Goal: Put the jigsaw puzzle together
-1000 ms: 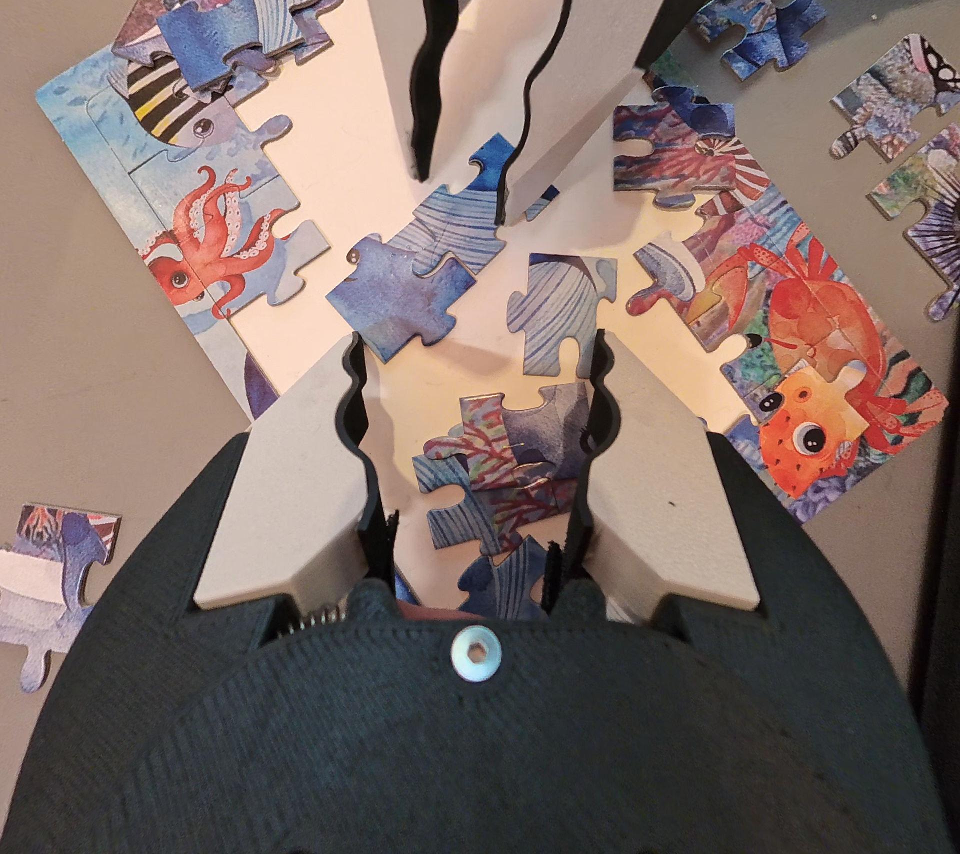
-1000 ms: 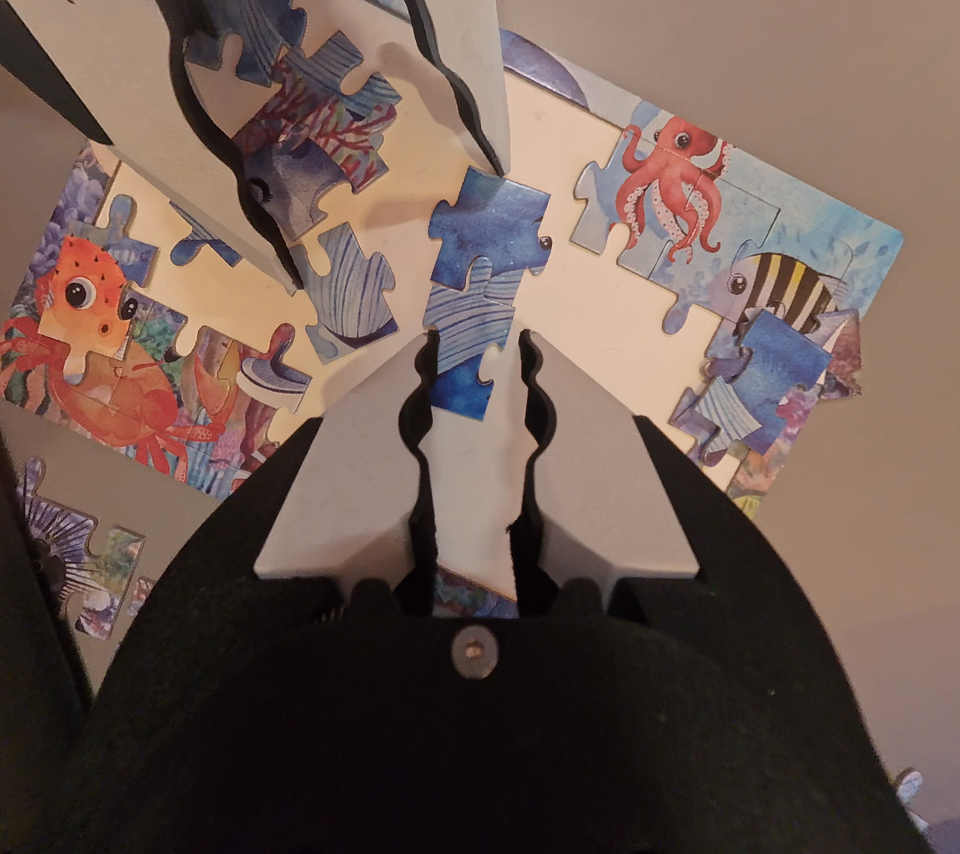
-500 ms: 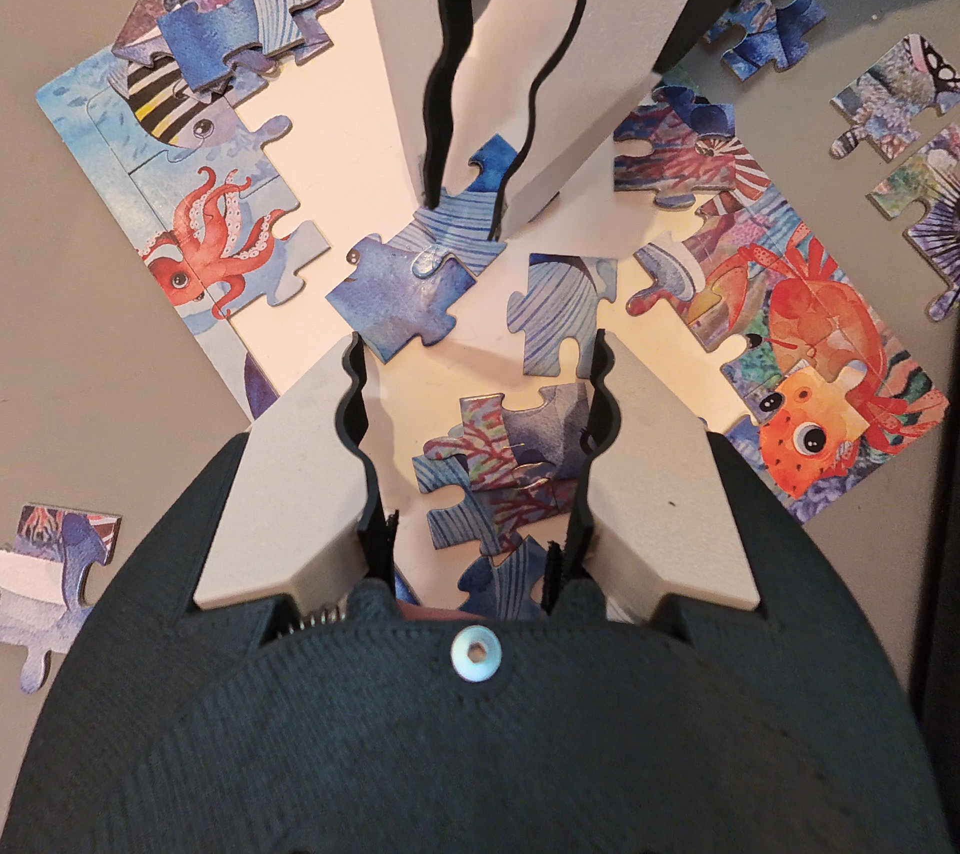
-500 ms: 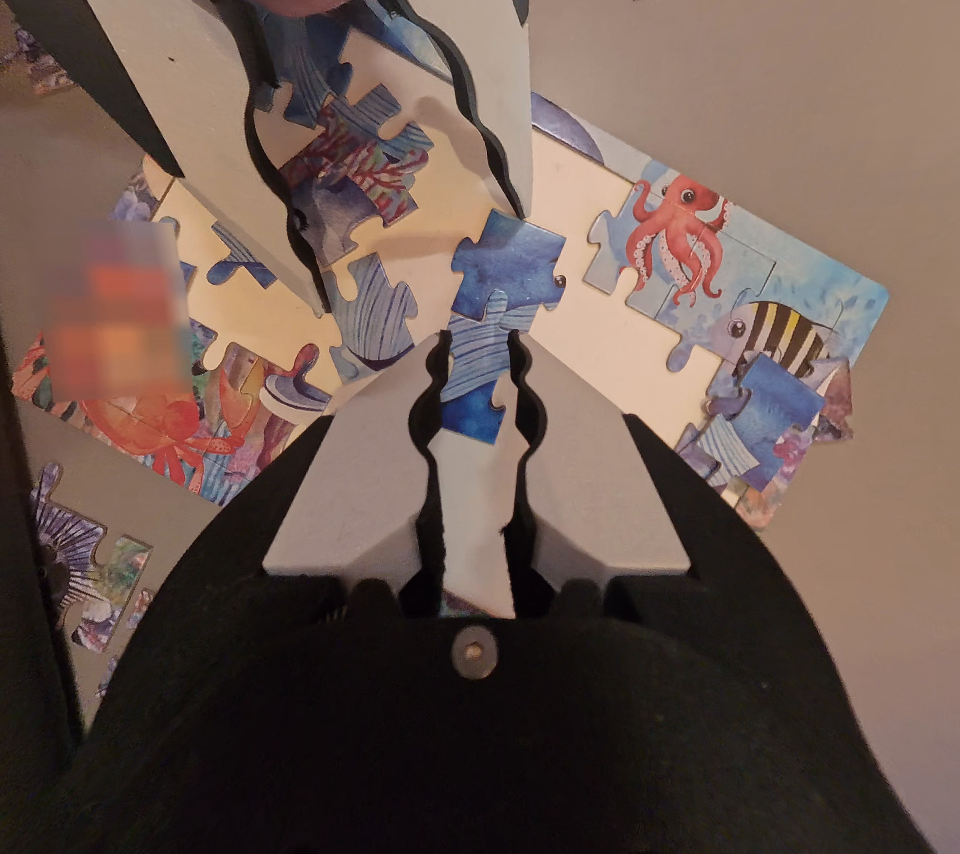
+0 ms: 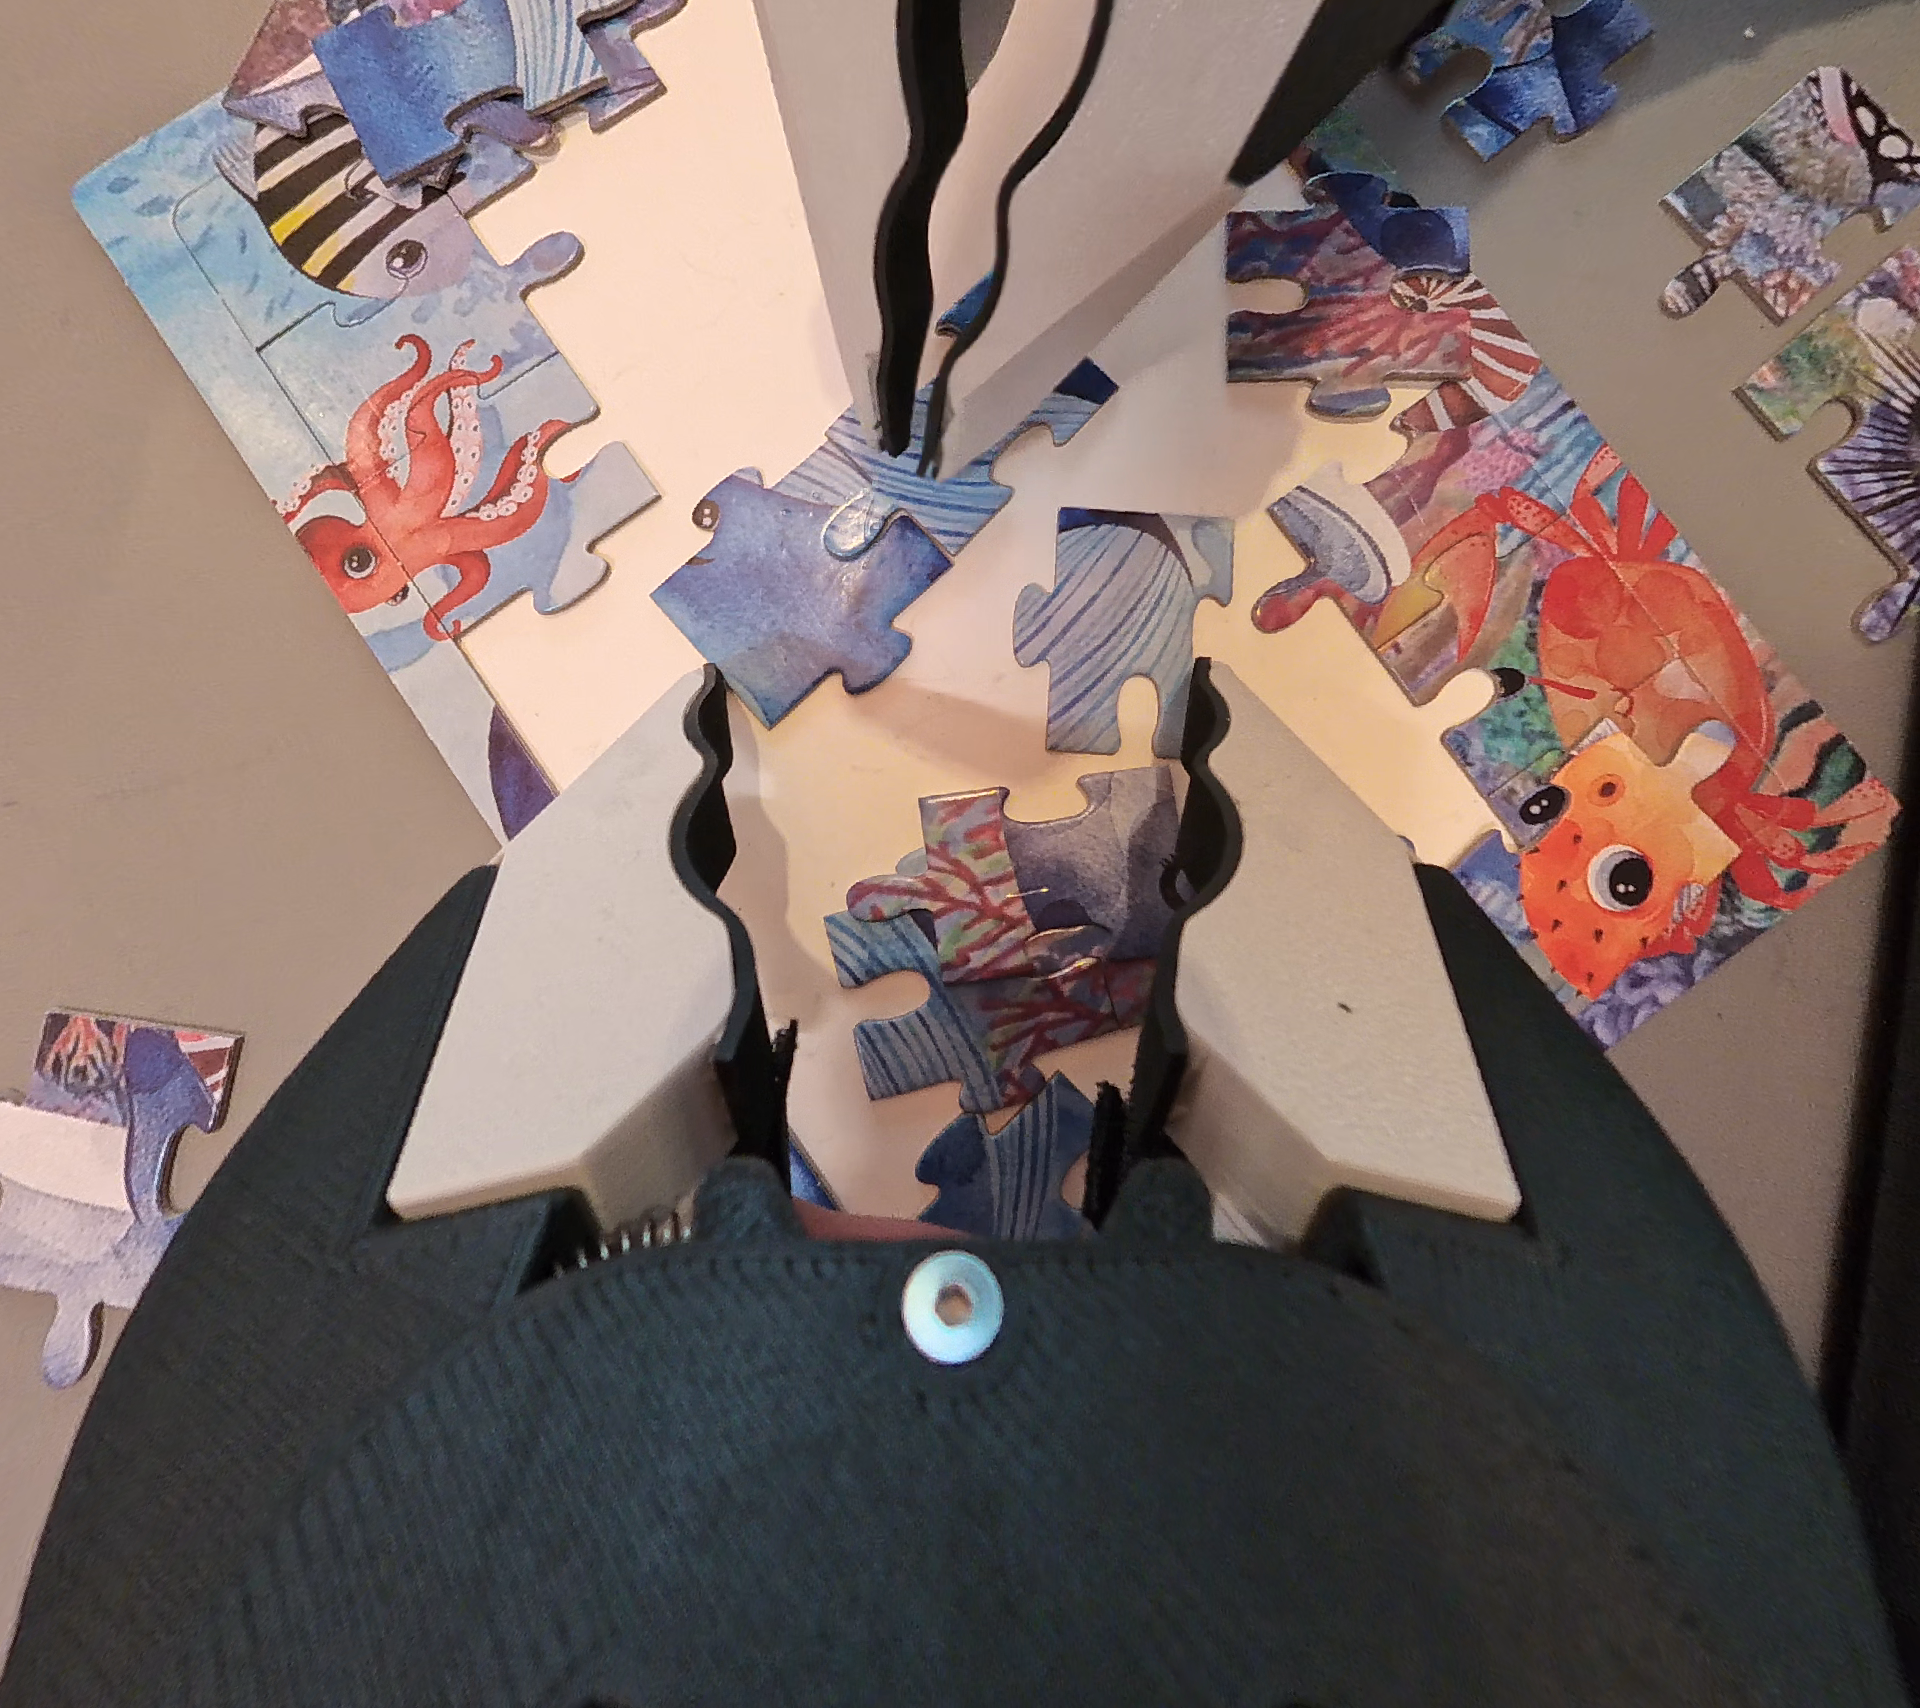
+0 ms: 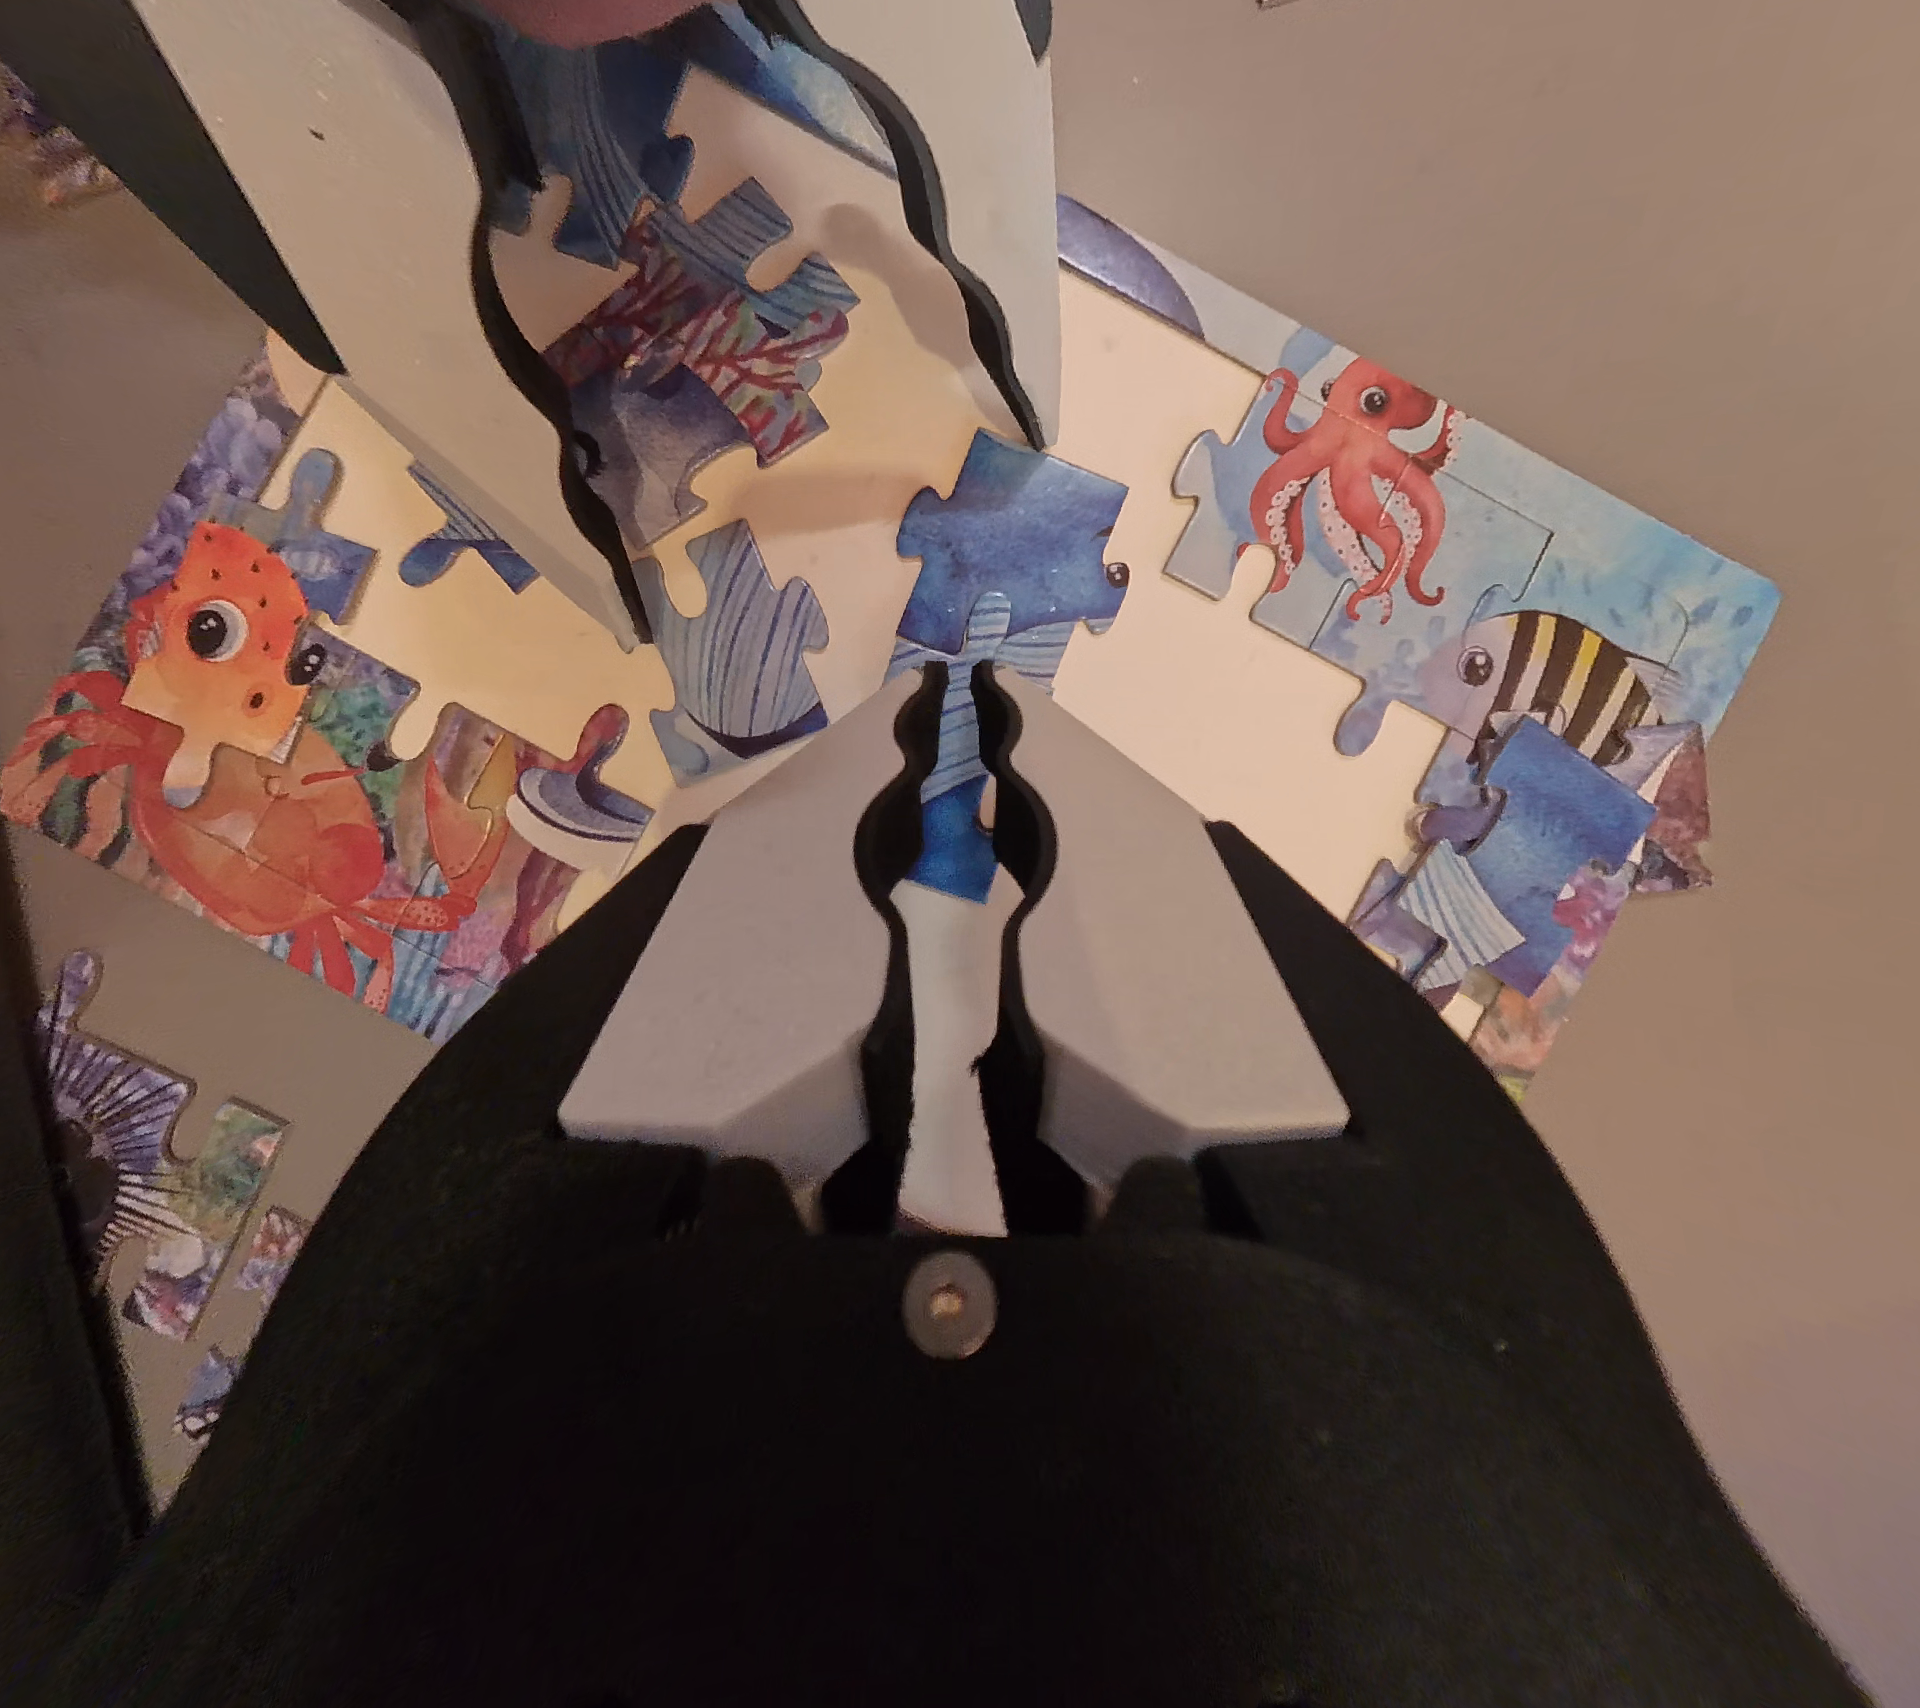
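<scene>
- A plain grey-brown desk fills the background of both views, matte and unpatterned.
- A dark vertical strip runs down the right edge of the left wrist view; what it belongs to cannot be told.
- A similar dark band lines the lower left edge of the right wrist view.

A plain, matte grey-brown counter fills the background in both wrist views, smooth and unpatterned. Warm, soft light falls from above, casting blurred shadows across its surface. A dark vertical band runs along the right edge of the left wrist view, and what it belongs to cannot be made out.
</scene>
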The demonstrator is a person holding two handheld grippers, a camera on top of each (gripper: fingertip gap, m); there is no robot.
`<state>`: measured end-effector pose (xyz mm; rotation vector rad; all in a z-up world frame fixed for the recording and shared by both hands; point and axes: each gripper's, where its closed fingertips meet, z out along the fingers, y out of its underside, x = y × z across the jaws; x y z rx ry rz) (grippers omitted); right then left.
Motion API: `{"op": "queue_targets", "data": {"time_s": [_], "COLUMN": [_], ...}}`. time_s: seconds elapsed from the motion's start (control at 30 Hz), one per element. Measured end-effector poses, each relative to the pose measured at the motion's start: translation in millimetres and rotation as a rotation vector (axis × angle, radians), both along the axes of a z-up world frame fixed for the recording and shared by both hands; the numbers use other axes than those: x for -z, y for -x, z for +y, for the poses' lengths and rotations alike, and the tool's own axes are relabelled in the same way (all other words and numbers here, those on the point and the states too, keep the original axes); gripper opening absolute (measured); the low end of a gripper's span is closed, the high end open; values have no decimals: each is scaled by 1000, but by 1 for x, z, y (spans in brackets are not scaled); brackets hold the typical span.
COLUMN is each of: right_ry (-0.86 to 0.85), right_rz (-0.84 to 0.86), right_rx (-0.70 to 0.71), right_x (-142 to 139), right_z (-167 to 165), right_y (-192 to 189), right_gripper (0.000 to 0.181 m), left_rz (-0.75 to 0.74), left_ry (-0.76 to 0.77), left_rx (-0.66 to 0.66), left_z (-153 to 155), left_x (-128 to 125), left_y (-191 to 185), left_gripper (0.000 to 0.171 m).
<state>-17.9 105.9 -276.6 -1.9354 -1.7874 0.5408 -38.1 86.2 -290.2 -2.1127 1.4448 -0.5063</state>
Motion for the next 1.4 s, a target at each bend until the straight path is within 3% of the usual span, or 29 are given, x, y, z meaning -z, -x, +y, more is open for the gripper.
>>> {"op": "queue_targets", "data": {"time_s": [0.07,0.57,0.87,1.4], "right_ry": [17,5,32,63], "right_rz": [-33,-14,35,30], "right_rx": [14,19,46,25], "right_x": [9,4,-3,1], "right_z": [1,4,9,5], "right_y": [-4,-2,-2,-3], "right_gripper": [2,2,18,14], "left_rz": [0,-1,-2,0], "left_ry": [0,-3,-7,-20], "left_rx": [0,2,7,24], "left_z": [0,0,0,1], "left_x": [0,0,0,-1], "left_y": [0,-1,-2,-2], "left_gripper": [86,87,87,84]}}
